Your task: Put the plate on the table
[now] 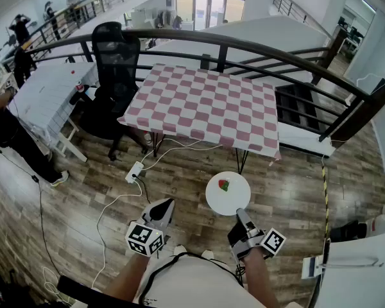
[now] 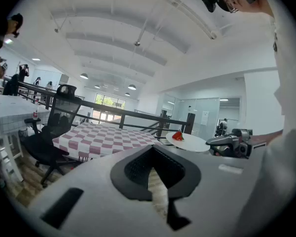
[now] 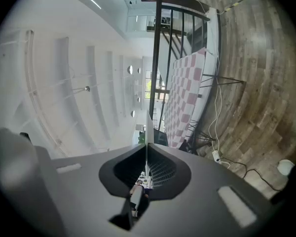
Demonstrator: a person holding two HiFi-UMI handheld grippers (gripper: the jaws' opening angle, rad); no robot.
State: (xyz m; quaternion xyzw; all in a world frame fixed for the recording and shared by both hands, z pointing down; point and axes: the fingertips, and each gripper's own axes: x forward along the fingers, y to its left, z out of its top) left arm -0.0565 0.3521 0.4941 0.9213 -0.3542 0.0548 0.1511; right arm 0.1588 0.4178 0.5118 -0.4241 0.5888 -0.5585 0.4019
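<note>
Floorboards (image 1: 289,197) of brown wood spread beneath a table (image 1: 205,104) draped in red-and-white checked cloth, which stands against a dark curved railing (image 1: 244,42). A black office chair (image 1: 115,56) sits at its left, and beyond that is a white table (image 1: 48,95). A power strip (image 1: 135,171) lies on the boards with cables. The right gripper (image 1: 242,215) is clamped on the rim of the white plate (image 1: 234,197), held over the floor short of the checked table. The left gripper (image 1: 163,208) has its jaws together and holds nothing.
</note>
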